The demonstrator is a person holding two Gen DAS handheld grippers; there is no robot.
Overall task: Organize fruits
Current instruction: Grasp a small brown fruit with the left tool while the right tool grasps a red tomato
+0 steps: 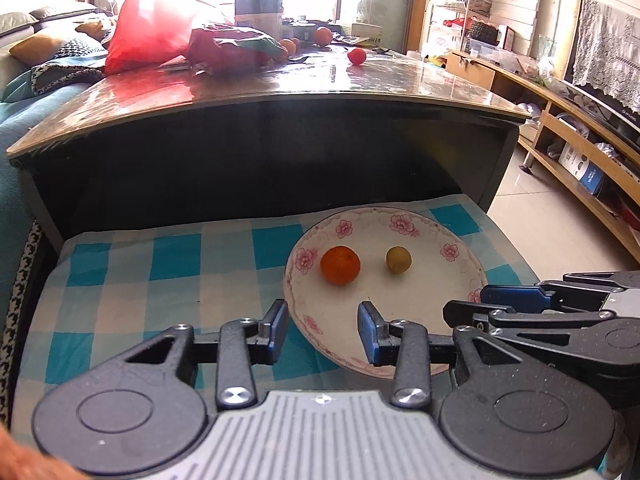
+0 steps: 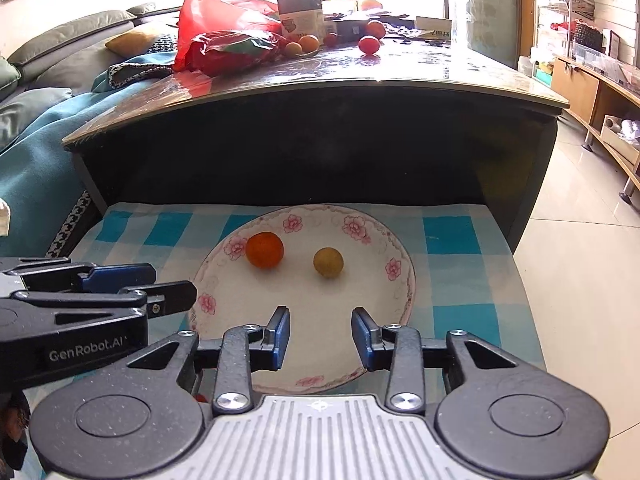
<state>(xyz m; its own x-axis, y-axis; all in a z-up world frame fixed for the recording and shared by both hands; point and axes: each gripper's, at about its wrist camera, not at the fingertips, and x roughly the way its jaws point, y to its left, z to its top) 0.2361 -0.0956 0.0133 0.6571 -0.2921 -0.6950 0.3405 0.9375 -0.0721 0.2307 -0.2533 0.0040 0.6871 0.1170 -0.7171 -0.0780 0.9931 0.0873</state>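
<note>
**Two fruits on the plate, both my grippers empty**

My left gripper (image 1: 323,330) hangs over the near left rim of the flowered plate (image 1: 420,220), its blue-padded jaws standing apart with nothing between them; my right gripper (image 2: 321,336) sits just beside it over the plate's near edge, jaws likewise apart and holding nothing; each one shows at the edge of the other's view, side on, tips pointing toward the plate; the plate rests on a blue-and-white checked cloth (image 2: 452,236) spread over a low surface in front of a dark table (image 1: 304,88); on the plate lie an orange fruit (image 1: 340,265) toward the left and a smaller yellow-green fruit (image 1: 398,260) to its right, apart from one another and beyond my fingertips; up on the glossy tabletop sit a red plastic bag (image 1: 148,24), a box (image 2: 301,12) behind it, a small red fruit (image 2: 369,45) alone near the middle and several orange fruits (image 2: 304,45) close to the bag; a sofa with cushions (image 2: 60,52) runs along the left
</note>
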